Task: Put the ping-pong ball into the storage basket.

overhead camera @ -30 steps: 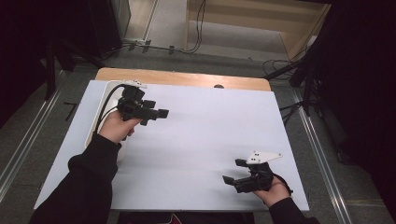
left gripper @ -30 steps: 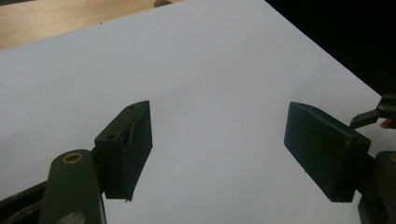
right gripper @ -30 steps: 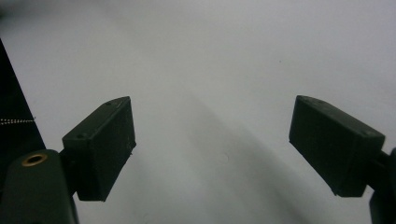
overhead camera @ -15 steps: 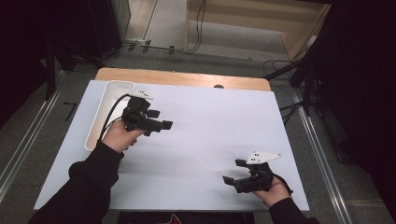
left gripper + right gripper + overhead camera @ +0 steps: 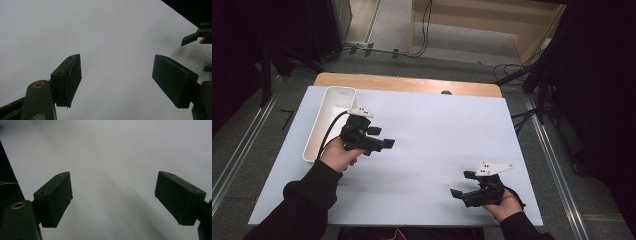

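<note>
White sheeting covers the table (image 5: 427, 130), with a strip of bare wood at its far edge and grey floor beyond. Over the left half hangs the left gripper (image 5: 382, 144), jaws pointing right, toward the table's middle; in the left gripper view (image 5: 117, 82) those two black jaws stand wide apart with nothing but white surface between them. Just to its left, close behind the hand and the grey plate on top, lies a long white plastic tray (image 5: 328, 125), its long axis running from near to far along the left edge (whether anything lies inside cannot be told from the high view).

Near the right front corner, the right gripper (image 5: 459, 194) rests low, its jaws pointing left, likewise spread wide and holding nothing, as the right gripper view (image 5: 113, 200) shows.

By my judgement the tray is the thing in hand, and the left gripper is far the nearer of the two: the right one is well apart, across the table. To take it, the left gripper would need to turn back leftward, since its jaws now face away from the tray's wall.
</note>
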Available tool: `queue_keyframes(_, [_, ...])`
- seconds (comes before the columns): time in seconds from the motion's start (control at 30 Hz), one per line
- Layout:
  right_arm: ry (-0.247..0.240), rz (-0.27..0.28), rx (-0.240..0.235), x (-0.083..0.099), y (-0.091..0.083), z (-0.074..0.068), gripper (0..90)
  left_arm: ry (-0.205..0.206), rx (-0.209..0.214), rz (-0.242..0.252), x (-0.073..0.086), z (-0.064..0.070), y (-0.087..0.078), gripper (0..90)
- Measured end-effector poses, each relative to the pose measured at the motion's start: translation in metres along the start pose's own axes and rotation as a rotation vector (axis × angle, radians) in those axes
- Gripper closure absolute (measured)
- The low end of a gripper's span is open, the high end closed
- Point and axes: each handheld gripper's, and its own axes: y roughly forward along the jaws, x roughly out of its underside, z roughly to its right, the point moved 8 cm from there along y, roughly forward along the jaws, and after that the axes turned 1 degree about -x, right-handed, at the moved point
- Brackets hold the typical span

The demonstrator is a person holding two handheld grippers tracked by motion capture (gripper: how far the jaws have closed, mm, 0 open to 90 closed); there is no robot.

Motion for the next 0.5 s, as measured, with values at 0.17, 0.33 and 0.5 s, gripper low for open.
queue_keyframes(0.17, [0.002, -0.001, 0.001, 0.000, 0.000, 0.000, 13.1, 0.011, 0.004, 0.008, 0.009, 0.002, -0.002, 23.8])
queue_keyframes(0.33, [0.006, 0.001, 0.003, 0.000, 0.000, 0.000, 13.1, 0.006, 0.039, 0.013, 0.019, 0.009, -0.004, 24.0])
queue_keyframes(0.5, [0.010, 0.008, 0.004, -0.001, 0.000, 0.001, 13.2, 0.050, 0.058, -0.009, 0.029, 0.015, -0.003, 24.0])
